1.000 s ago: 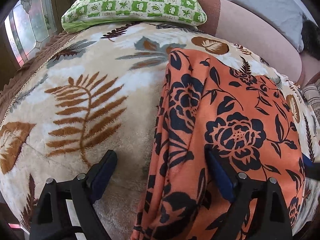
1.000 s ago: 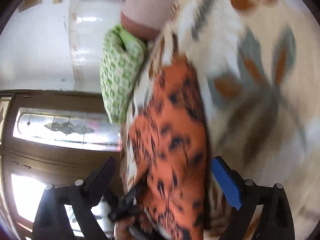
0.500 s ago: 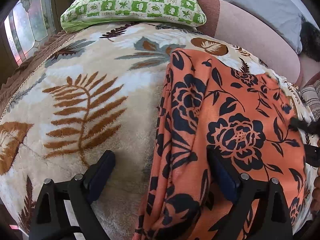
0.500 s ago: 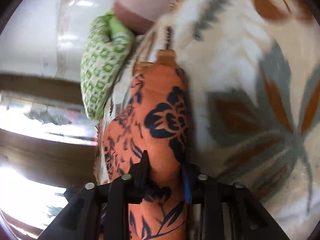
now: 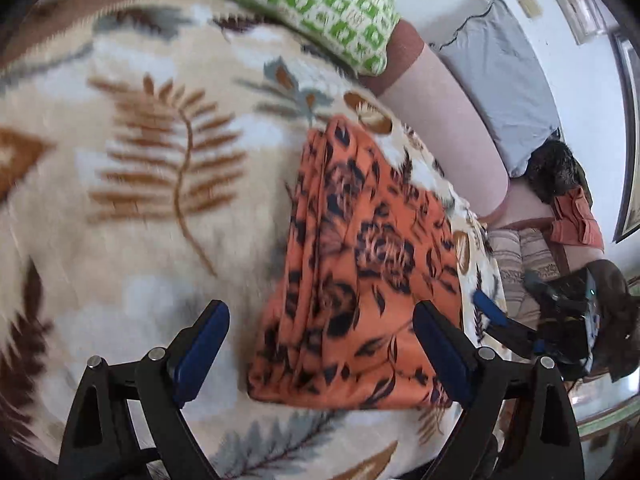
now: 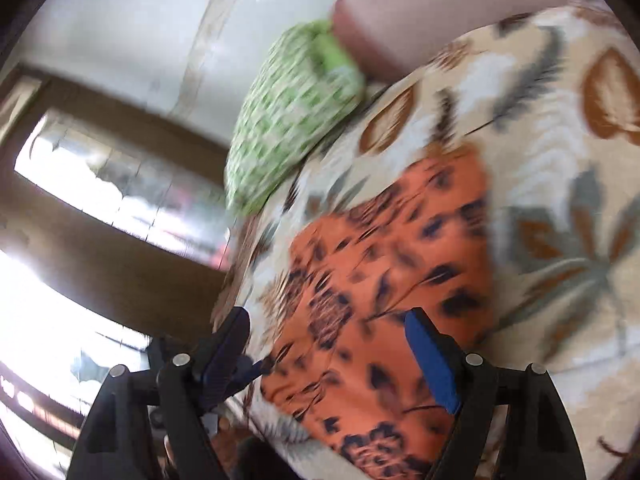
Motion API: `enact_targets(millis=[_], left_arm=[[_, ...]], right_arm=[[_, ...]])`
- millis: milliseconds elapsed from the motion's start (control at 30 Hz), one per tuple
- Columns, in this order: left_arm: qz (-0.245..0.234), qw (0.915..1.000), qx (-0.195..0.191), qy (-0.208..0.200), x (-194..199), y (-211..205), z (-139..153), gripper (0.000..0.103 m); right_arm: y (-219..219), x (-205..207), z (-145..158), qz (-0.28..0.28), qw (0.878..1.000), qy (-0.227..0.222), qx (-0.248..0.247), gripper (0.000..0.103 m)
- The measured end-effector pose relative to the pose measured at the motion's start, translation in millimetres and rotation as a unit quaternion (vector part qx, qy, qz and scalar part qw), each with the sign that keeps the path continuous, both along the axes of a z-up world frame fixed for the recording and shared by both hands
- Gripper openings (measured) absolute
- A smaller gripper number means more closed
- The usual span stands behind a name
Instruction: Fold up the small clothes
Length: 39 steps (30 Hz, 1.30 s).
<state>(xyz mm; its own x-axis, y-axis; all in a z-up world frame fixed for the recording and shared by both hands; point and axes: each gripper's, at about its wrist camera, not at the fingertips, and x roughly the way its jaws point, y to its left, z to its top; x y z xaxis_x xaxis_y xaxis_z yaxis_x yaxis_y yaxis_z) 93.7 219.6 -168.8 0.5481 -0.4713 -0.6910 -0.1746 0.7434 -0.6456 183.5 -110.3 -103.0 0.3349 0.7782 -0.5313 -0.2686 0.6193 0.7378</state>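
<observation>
One orange garment (image 5: 360, 264) with dark floral print lies folded into a long, pleated strip on the plush leaf-patterned blanket (image 5: 152, 208), near one green checked pillow (image 5: 320, 4), with the left hand-held gripper (image 5: 320, 348) released and the right hand-held gripper (image 6: 332, 356) opening, neither grasping anything.

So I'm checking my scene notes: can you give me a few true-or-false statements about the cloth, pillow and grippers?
1. The orange cloth lies folded on the leaf-print blanket. True.
2. The left gripper is clamped on the cloth. False: its fingers stand wide, closing slightly, pressing nothing.
3. The green pillow lies at the blanket's far end. True.
4. The right gripper grips the pillow. False: its jaws are opening above the cloth, holding nothing.
5. The cloth is plain orange. False: it carries dark flowers.
</observation>
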Motion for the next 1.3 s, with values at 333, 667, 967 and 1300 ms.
enact_targets(millis=[333, 667, 967, 1300], left_arm=[[0.016, 0.9926, -0.102, 0.064, -2.3, 1.3, -56.1, 0.021], [-0.045, 0.9967, 0.016, -0.065, 72.3, -7.1, 26.9, 0.083], [-0.025, 0.9864, -0.157, 0.041, 145.9, 14.9, -68.1, 0.016], [-0.018, 0.9929, 0.117, -0.007, 103.5, -15.9, -2.7, 0.054]], right_arm=[[-4.7, -6.8, -52.8, 0.003, 0.998, 0.055, 0.006, 0.082], [-3.8, -1.2, -54.1, 0.013, 0.998, 0.051, 0.015, 0.083], [-7.4, -3.3, -57.1, 0.023, 0.999, 0.042, 0.02, 0.083], [-6.4, -5.0, -43.7, 0.021, 0.998, 0.051, 0.004, 0.082]])
